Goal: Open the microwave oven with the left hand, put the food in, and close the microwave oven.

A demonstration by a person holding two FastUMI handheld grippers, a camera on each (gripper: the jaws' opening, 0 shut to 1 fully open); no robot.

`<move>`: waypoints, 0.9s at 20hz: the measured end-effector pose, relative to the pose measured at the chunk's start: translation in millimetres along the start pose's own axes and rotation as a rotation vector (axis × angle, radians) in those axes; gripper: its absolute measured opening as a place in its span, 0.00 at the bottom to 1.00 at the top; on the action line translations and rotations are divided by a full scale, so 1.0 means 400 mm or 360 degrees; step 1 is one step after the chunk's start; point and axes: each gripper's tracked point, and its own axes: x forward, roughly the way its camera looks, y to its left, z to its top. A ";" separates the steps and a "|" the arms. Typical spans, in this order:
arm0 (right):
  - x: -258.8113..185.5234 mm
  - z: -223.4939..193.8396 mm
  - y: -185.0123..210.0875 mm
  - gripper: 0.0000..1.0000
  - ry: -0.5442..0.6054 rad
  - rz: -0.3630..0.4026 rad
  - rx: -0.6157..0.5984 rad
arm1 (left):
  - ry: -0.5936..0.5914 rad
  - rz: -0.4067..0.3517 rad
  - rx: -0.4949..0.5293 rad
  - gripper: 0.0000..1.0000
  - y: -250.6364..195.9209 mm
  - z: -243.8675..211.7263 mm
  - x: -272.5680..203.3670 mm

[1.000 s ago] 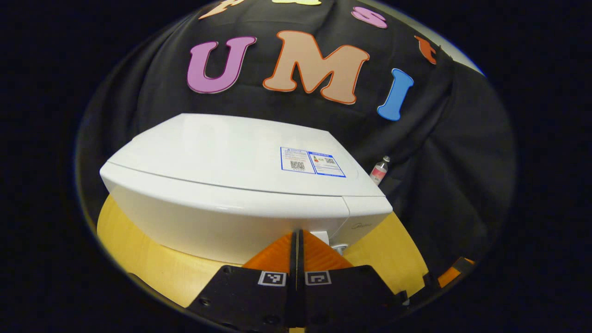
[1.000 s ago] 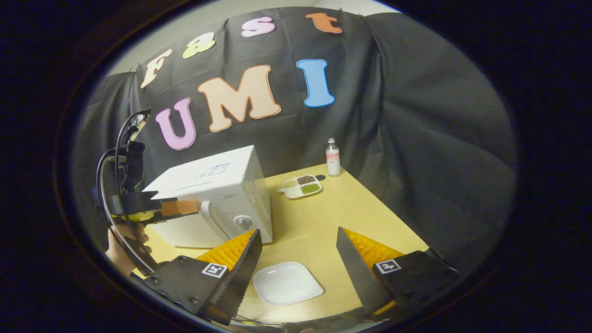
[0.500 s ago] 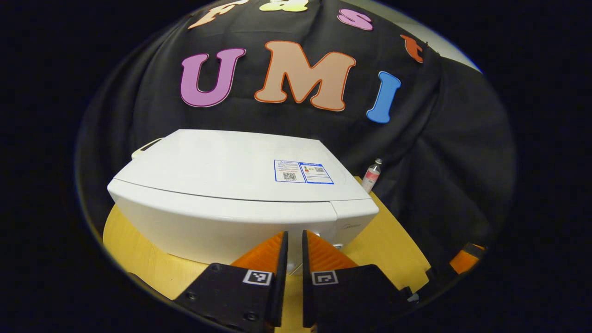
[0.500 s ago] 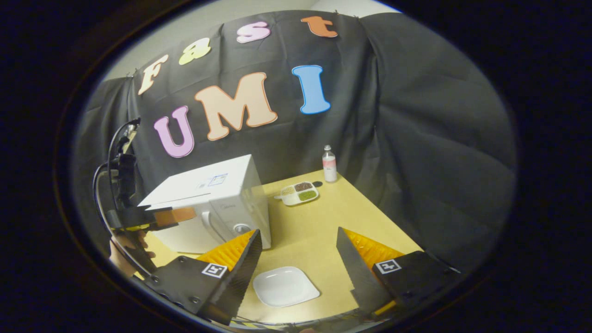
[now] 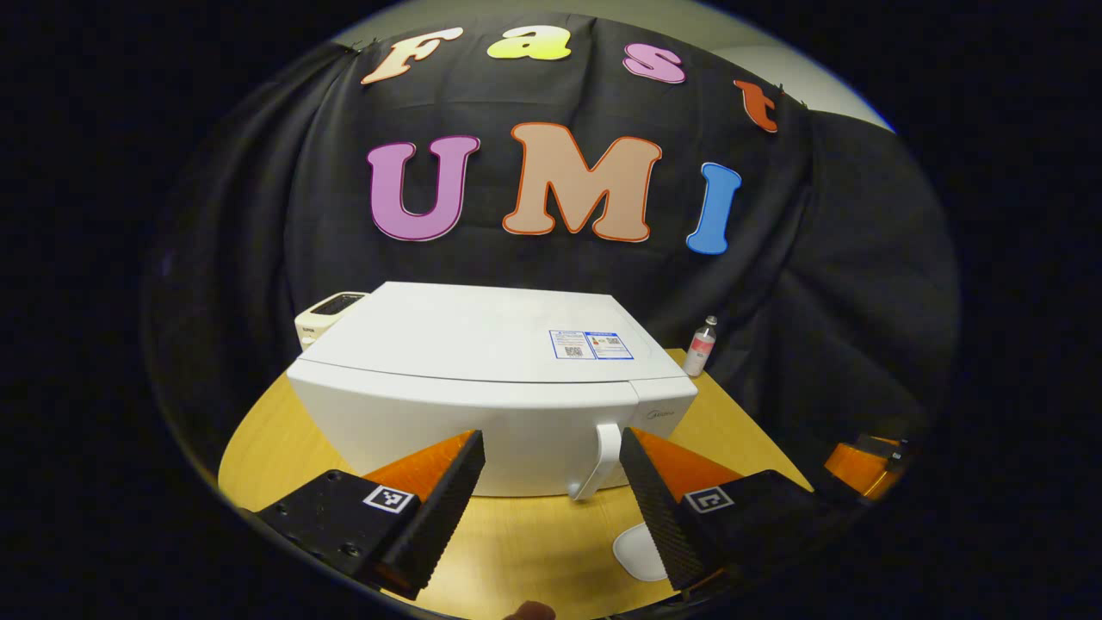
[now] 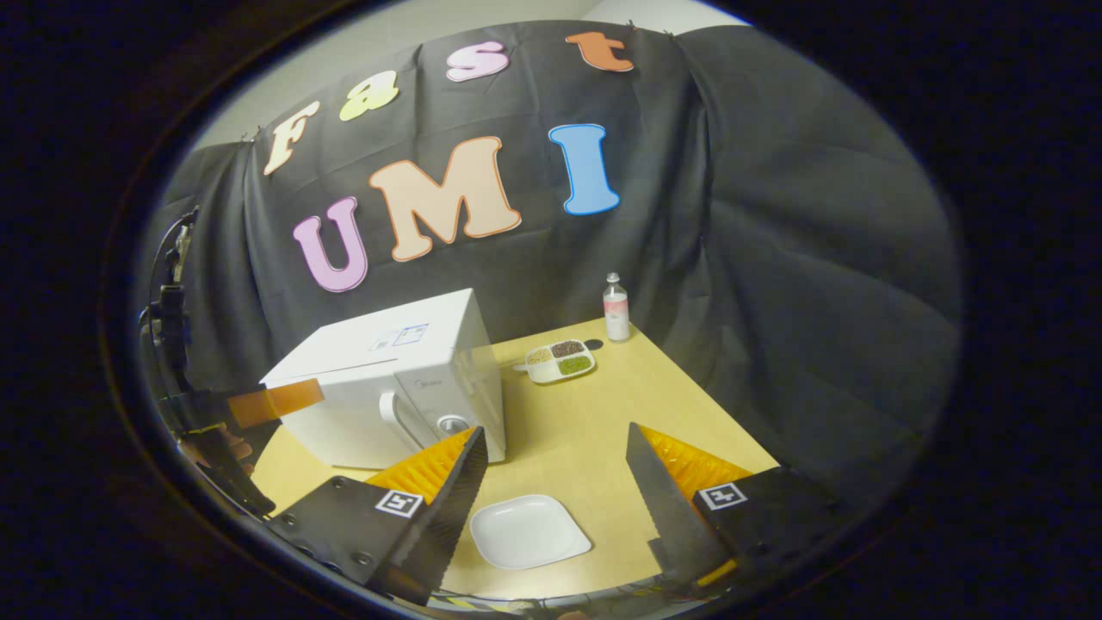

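Observation:
The white microwave (image 5: 482,379) stands on the wooden table with its door closed and its white handle (image 5: 603,461) at the door's right side. My left gripper (image 5: 551,504) is open, a short way back from the door, with nothing between its fingers and the handle seen in the gap. In the right gripper view the microwave (image 6: 387,379) is at the left, and the left gripper's orange finger (image 6: 269,402) hovers off its front left. My right gripper (image 6: 555,495) is open above an empty white plate (image 6: 529,531). A divided dish of food (image 6: 561,359) lies behind the microwave's right side.
A small bottle (image 6: 615,308) stands at the table's far edge by the black cloth, also in the left gripper view as the bottle (image 5: 702,344). A white appliance (image 5: 331,310) sits behind the microwave's left. The bare tabletop (image 6: 620,396) stretches right of the microwave.
My left gripper was shut close against the microwave's front; it has opened wide and pulled back from the door. The right gripper has barely moved.

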 end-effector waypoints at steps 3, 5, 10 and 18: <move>-0.008 0.008 0.011 1.00 0.0003 0.0041 0.0005 | -0.0029 0.0049 0.0019 0.97 0.019 0.005 -0.038; -0.020 0.013 0.013 1.00 0.0001 0.0058 -0.0006 | -0.0027 0.0051 -0.0007 0.97 0.018 0.006 -0.060; -0.050 0.072 0.036 1.00 -0.0080 0.0111 -0.0041 | -0.0102 0.0177 0.0004 0.97 0.061 0.033 -0.125; -0.092 0.140 0.096 0.92 -0.0170 0.0263 -0.0072 | -0.0112 0.0228 -0.0192 0.97 0.065 0.029 -0.174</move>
